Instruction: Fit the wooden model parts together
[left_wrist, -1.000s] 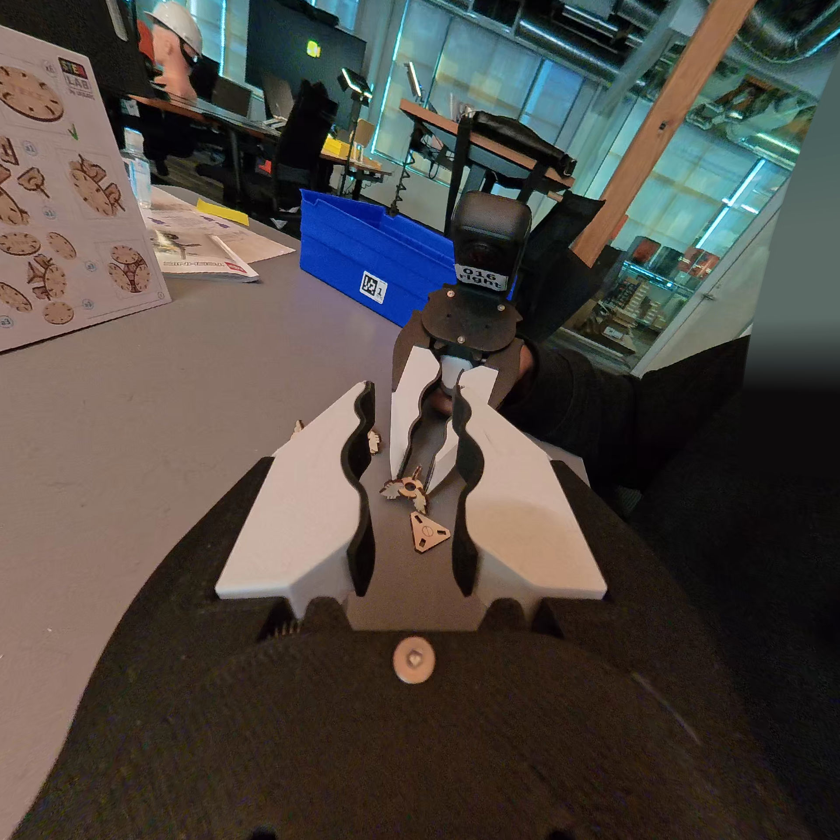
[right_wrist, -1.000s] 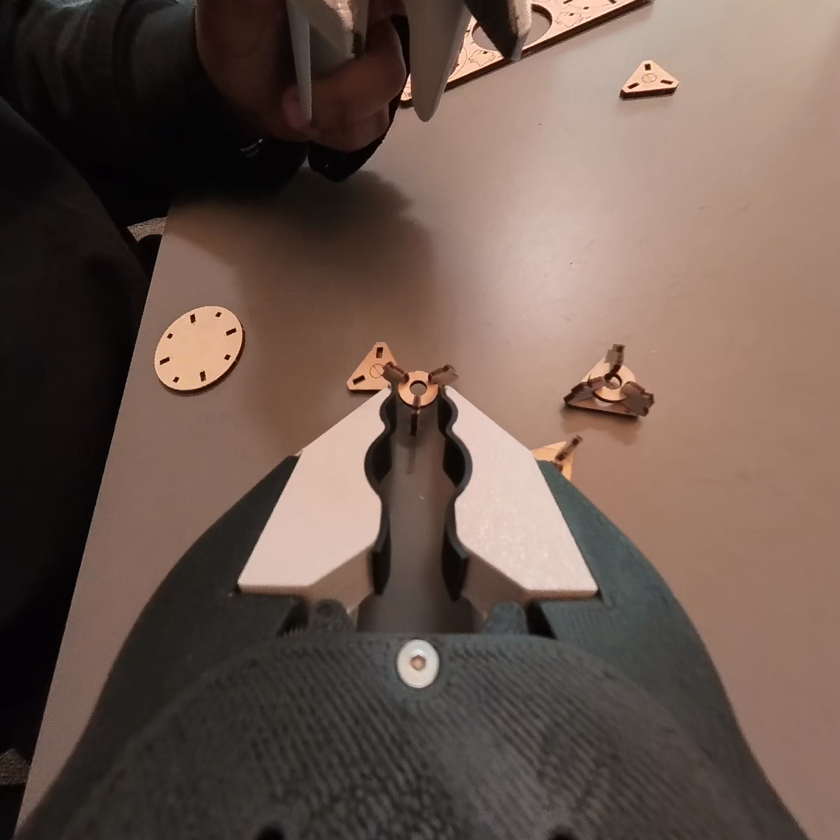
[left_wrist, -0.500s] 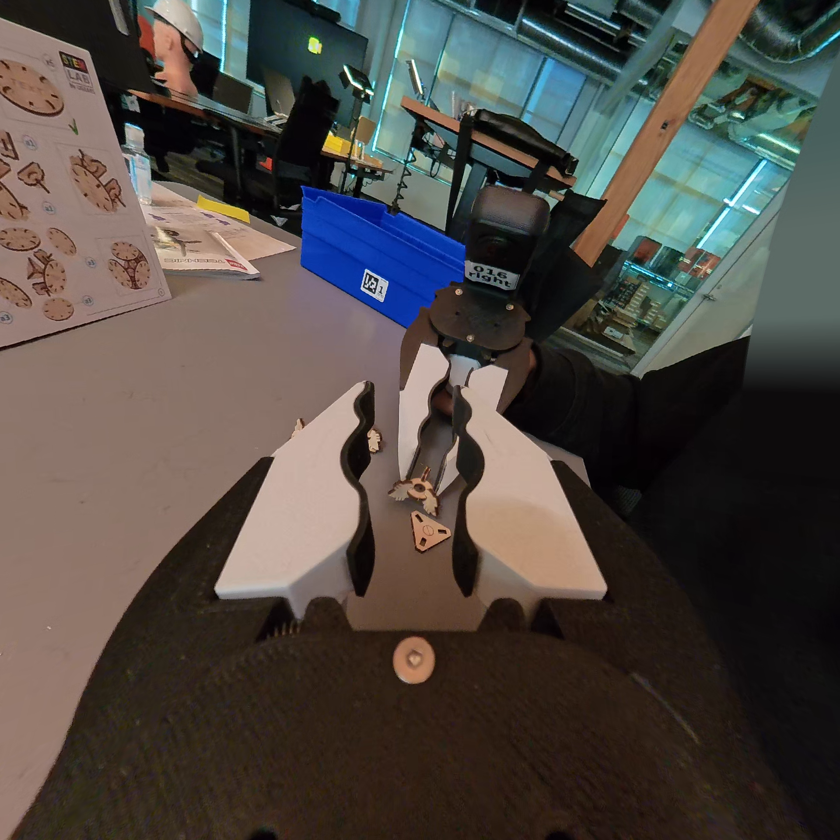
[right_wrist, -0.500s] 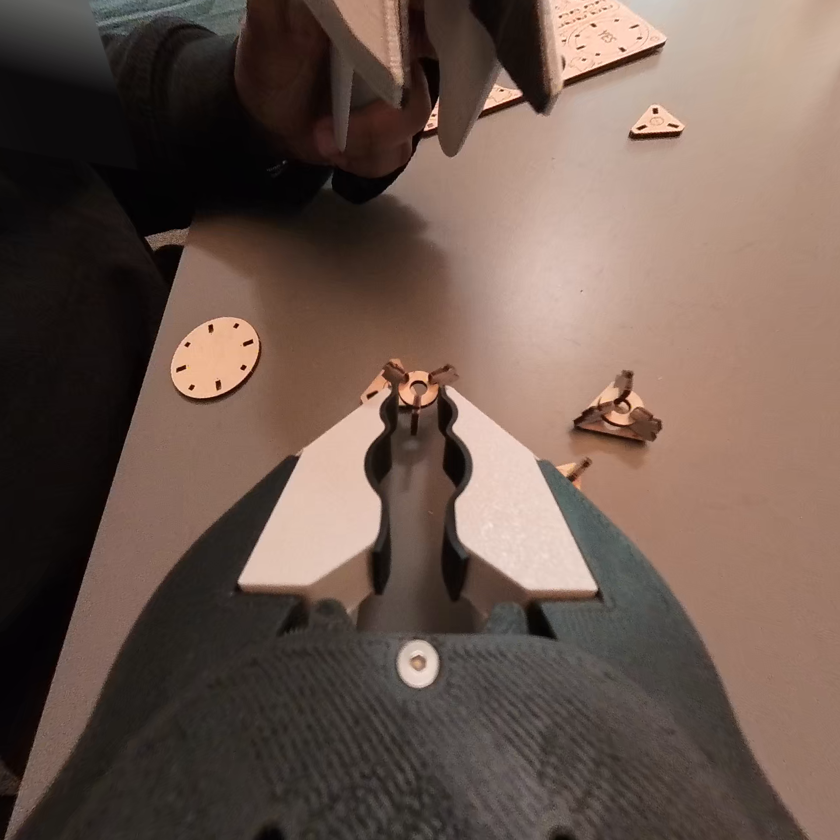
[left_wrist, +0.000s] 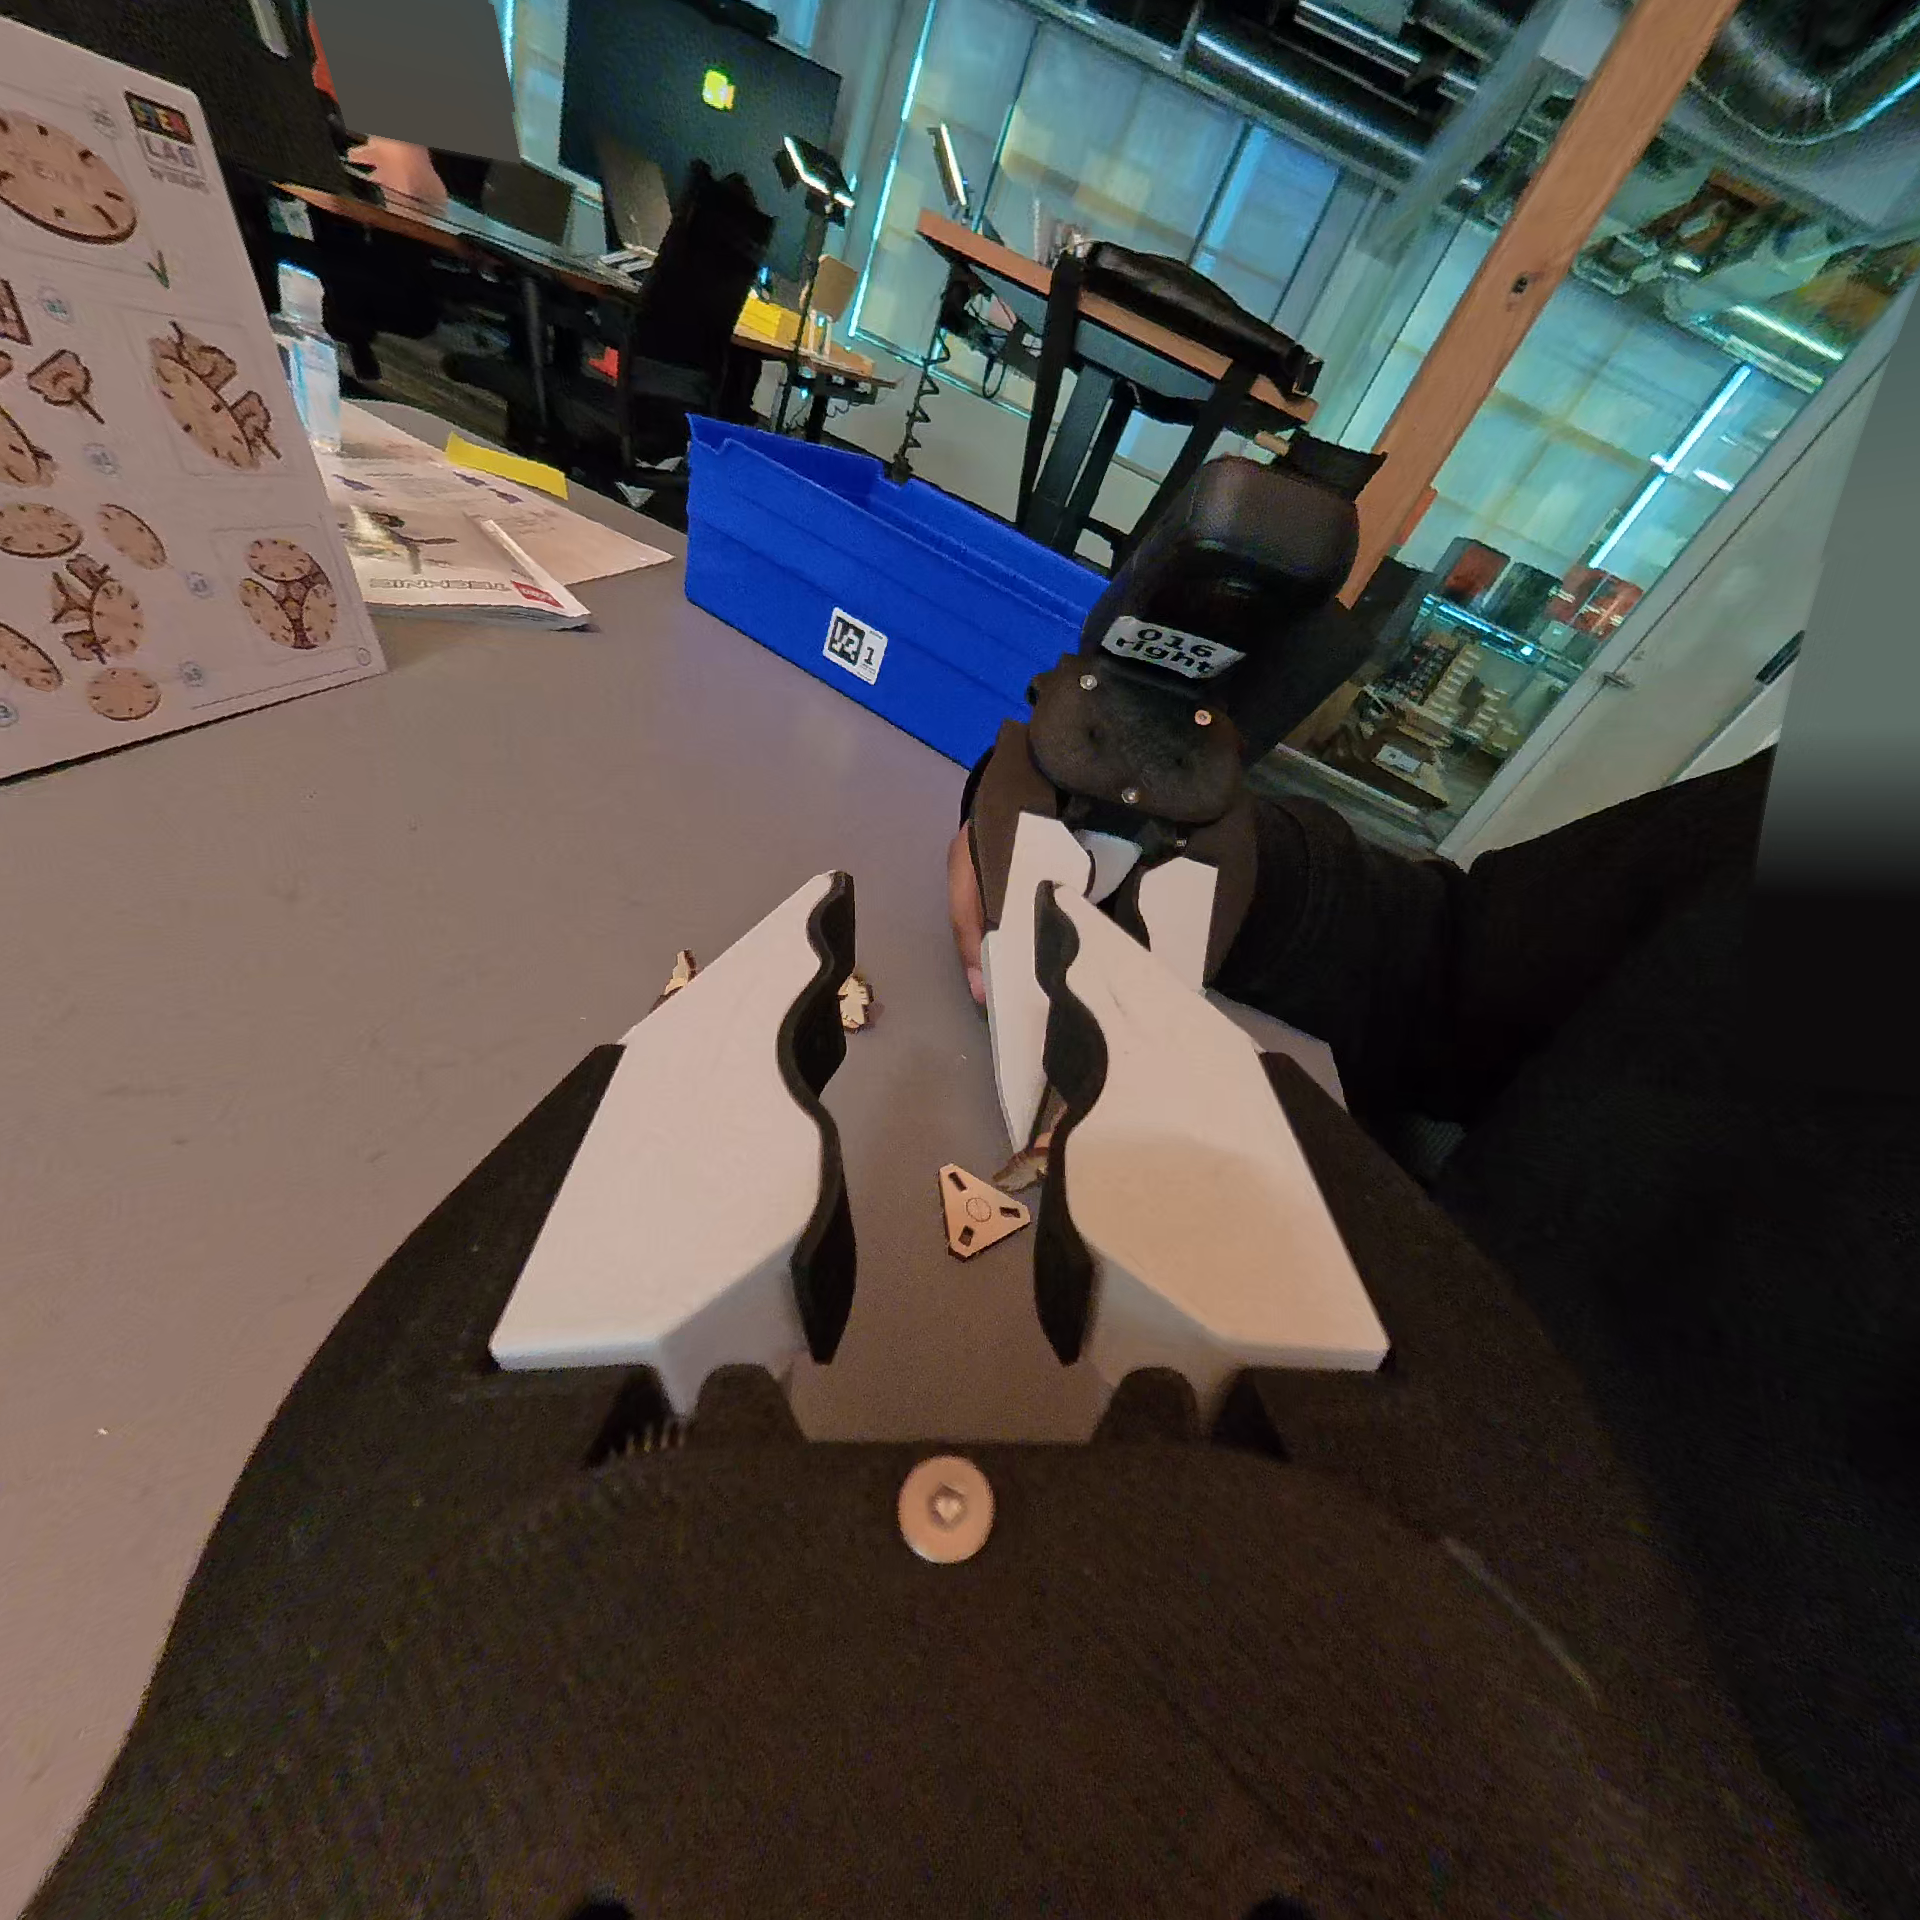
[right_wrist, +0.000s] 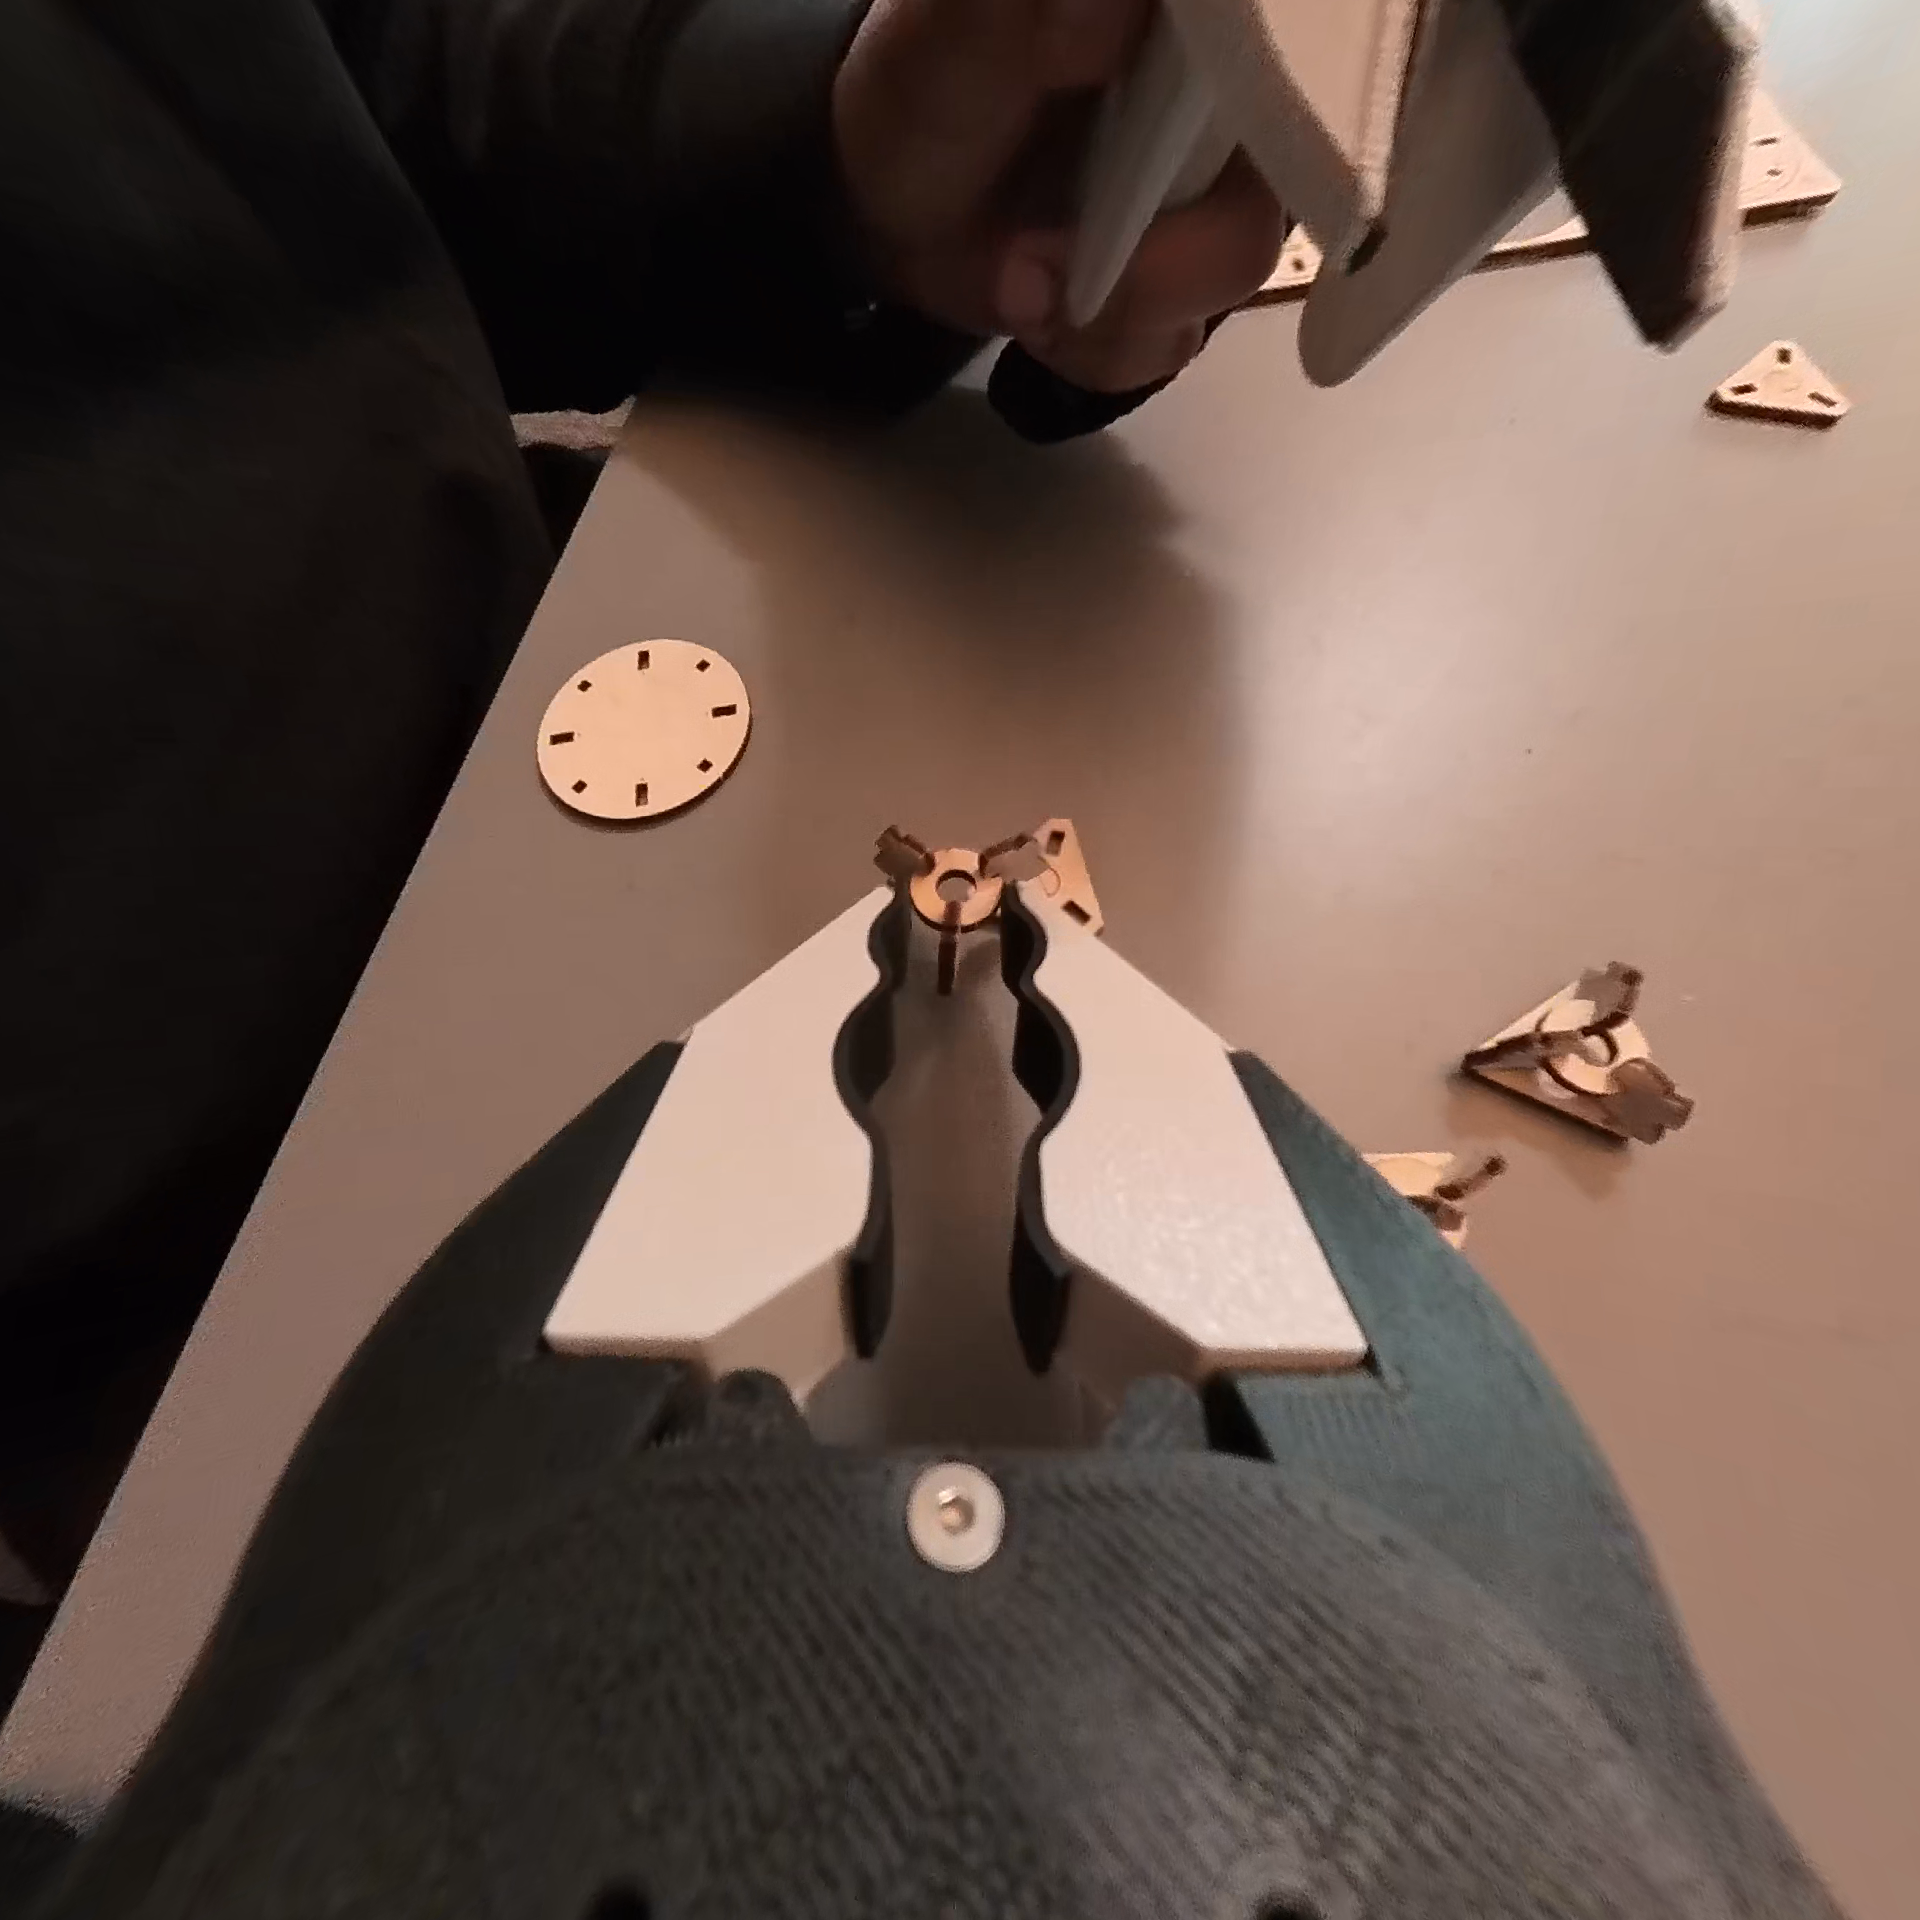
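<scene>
Right gripper (right_wrist: 954, 902): white fingers with black wavy pads, clenched at the tips on a small wooden ring hub with three notched spokes (right_wrist: 953, 896). Both pads press the ring's sides; two spokes fan out beyond the fingertips, and one points back between the fingers. Hub held clear of the grey tabletop (right_wrist: 1351, 644).

Left gripper (left_wrist: 940, 899): same build, jaws parted and bare. It hangs over the tabletop, facing the right gripper (left_wrist: 1039, 1127), whose fingers descend just beside its right pad. In the right wrist view the left gripper (right_wrist: 1475, 312) hangs at top, gripped by a hand (right_wrist: 1039, 208) in a dark sleeve.

Items near the right gripper:
- Flat wooden triangle plate with slots (right_wrist: 1070, 878), lying on the table just beyond and right of the held hub; the same plate (left_wrist: 977, 1210) shows between the left gripper's fingers on the table beneath.
- Round wooden disc with eight slots (right_wrist: 644, 748), flat near the table's edge, to the left.
- Assembled wooden triangle with ring and spokes (right_wrist: 1579, 1060), to the right, apart.
- Further wooden assembly (right_wrist: 1434, 1190), partly hidden by the gripper body.
- Loose wooden triangle plate (right_wrist: 1782, 384), far right.
- Wooden cut-out sheet (right_wrist: 1787, 177), at the far table edge.

Items beyond the left gripper:
- Small wooden pieces (left_wrist: 854, 1003), beside its left fingertip.
- Blue plastic bin (left_wrist: 883, 582).
- White printed instruction sheet (left_wrist: 135, 416), propped upright.
- Paper booklets (left_wrist: 468, 551), flat.
</scene>
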